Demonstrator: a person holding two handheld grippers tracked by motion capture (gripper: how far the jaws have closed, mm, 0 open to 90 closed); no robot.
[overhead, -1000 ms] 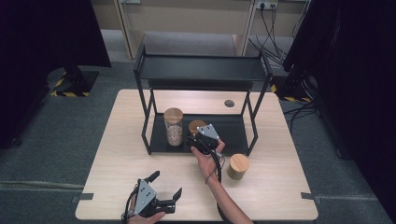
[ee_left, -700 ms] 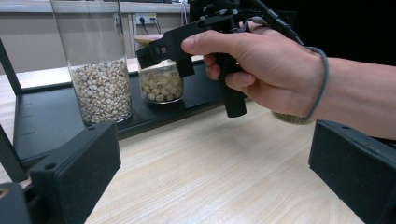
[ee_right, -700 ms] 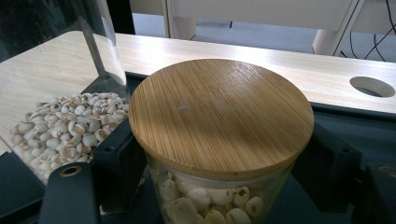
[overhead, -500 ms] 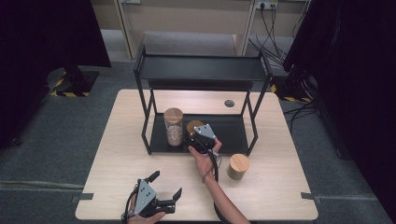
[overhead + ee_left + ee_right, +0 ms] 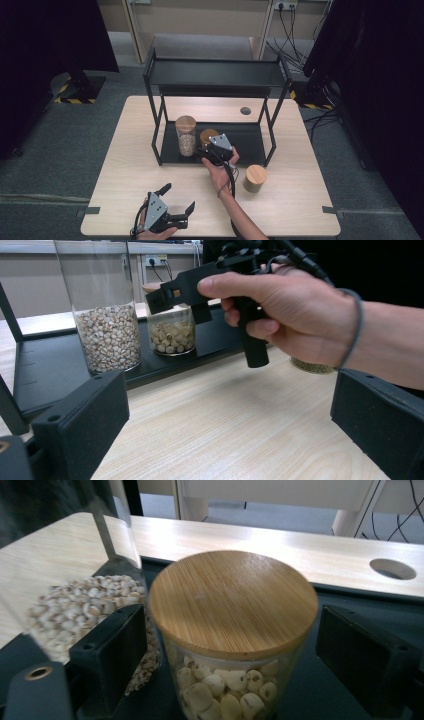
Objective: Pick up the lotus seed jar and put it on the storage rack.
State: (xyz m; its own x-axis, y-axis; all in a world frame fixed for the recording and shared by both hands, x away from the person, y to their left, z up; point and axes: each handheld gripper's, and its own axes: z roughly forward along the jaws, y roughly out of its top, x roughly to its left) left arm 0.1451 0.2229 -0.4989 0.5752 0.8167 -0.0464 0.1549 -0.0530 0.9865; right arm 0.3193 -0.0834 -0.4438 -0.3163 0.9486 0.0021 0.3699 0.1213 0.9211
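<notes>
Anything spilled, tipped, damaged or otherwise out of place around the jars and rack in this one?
Nothing stands out. The tall jar and short jar stand upright on the rack's lower shelf, lids on, and a third jar stands upright on the table. The right hand-held gripper has just been opening, its jaws either side of the short jar.

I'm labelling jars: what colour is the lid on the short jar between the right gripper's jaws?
Light bamboo-brown with fine wood grain, on the short glass jar's lid; clearest in the right gripper view.
</notes>
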